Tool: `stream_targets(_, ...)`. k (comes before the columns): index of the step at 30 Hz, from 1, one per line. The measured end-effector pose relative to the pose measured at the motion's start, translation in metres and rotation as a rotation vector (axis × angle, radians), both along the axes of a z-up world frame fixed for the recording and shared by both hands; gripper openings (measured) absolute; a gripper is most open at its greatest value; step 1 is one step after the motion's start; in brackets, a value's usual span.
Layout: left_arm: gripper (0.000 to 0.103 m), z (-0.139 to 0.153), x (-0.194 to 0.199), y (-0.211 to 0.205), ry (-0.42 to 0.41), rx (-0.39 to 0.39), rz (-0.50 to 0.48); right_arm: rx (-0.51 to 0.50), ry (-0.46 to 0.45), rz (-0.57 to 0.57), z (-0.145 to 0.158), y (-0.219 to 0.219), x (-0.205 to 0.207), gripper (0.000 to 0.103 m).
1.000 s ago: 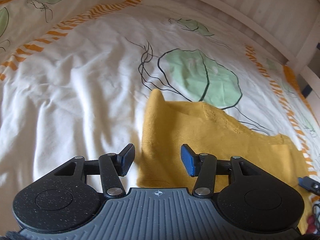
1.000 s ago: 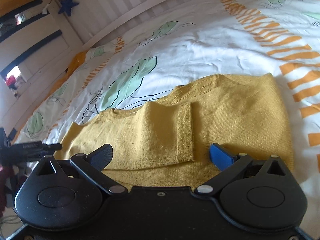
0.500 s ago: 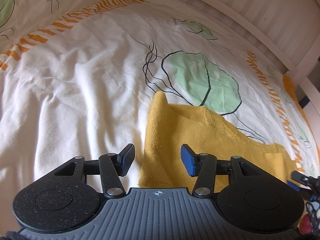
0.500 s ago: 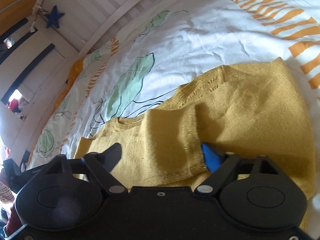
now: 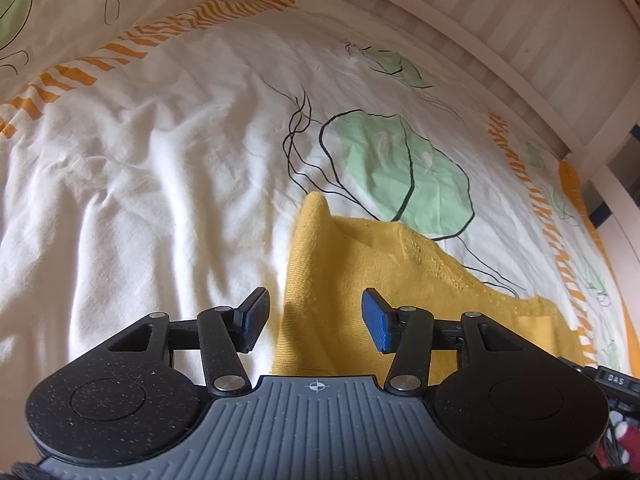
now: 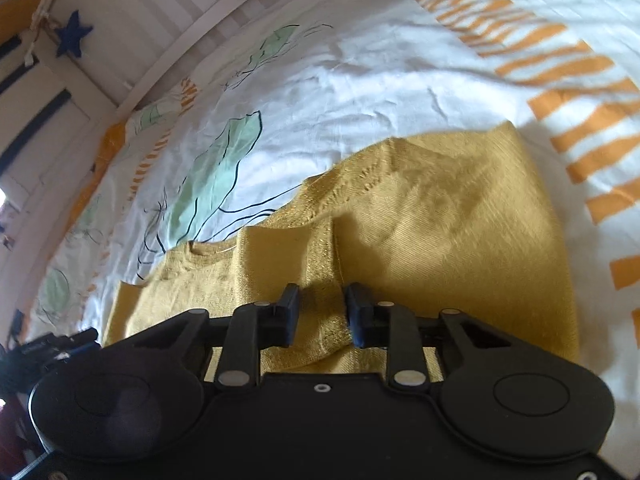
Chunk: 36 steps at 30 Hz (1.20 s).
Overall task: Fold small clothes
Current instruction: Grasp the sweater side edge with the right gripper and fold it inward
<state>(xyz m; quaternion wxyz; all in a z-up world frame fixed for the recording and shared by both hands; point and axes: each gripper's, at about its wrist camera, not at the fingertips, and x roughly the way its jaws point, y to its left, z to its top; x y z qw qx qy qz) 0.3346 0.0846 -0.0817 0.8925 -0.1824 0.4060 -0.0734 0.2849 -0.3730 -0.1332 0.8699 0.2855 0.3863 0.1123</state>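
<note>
Left gripper (image 5: 316, 322) fingers parted, right gripper (image 6: 320, 314) fingers just closing, cloth between

Right gripper (image 6: 319, 314): I see jaws just been closing, folded sleeve cuff (image 6: 324, 280) of yellow knit sweater (image 6: 460, 240) bunched between pads. Sweater flat on leaf-print duvet (image 6: 360, 80). Blue star (image 6: 72, 38) on bed rail beyond sweater, upper left.
</note>
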Motion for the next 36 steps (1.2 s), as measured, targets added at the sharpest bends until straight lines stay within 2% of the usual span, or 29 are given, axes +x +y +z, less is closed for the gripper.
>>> stream_targets(1, 0.049, 0.0, 0.0, 0.0, 0.002, -0.001, 0.001, -0.002, -0.006, 0.005, 0.0, 0.001, 0.001, 0.046)
stream_targets(3, 0.049, 0.0, 0.0, 0.0, 0.004, 0.0, 0.003, 0.0, -0.015, 0.012, -0.002, 0.004, 0.003, 0.049)
stream_targets(4, 0.049, 0.0, 0.0, 0.0, 0.004, 0.0, 0.003, -0.006, -0.019, 0.017, -0.001, 0.005, 0.003, 0.039)
stream_targets(5, 0.049, 0.0, 0.001, 0.001, 0.004, 0.001, 0.004, -0.004, -0.024, 0.022, 0.0, 0.006, 0.003, 0.014)
stream_targets(7, 0.049, 0.0, 0.001, 0.003, 0.003, 0.003, 0.012, 0.03, -0.02, 0.022, 0.006, 0.006, 0.002, 0.016)
stream_targets(9, 0.049, 0.001, 0.001, 0.008, 0.001, 0.004, 0.027, 0.022, -0.055, 0.038, 0.023, 0.011, -0.001, 0.015)
stream_targets(14, 0.049, 0.001, 0.001, 0.014, -0.001, 0.0, 0.062, 0.03, -0.223, 0.087, 0.092, 0.011, -0.016, 0.015)
stream_targets(16, 0.049, 0.0, 0.002, 0.013, 0.002, 0.001, 0.061, 0.008, -0.27, 0.064, 0.112, 0.0, -0.024, 0.015)
stream_targets(18, 0.049, -0.001, 0.003, 0.009, 0.007, 0.008, 0.044, -0.05, -0.264, 0.017, 0.12, -0.014, -0.026, 0.015)
stream_targets(20, 0.049, -0.003, 0.003, 0.002, 0.012, 0.028, 0.016, -0.111, -0.22, -0.028, 0.112, -0.027, -0.023, 0.015)
stream_targets(25, 0.049, -0.011, 0.002, -0.016, 0.023, 0.107, -0.056, -0.147, -0.081, -0.055, 0.065, -0.039, -0.008, 0.016)
stream_targets(30, 0.05, -0.016, 0.002, -0.022, 0.029, 0.155, -0.082, -0.137, -0.032, -0.079, 0.036, -0.043, -0.009, 0.017)
stream_targets(36, 0.05, -0.019, 0.003, -0.026, 0.038, 0.198, -0.105, -0.29, 0.004, -0.109, 0.028, -0.049, -0.016, 0.022)
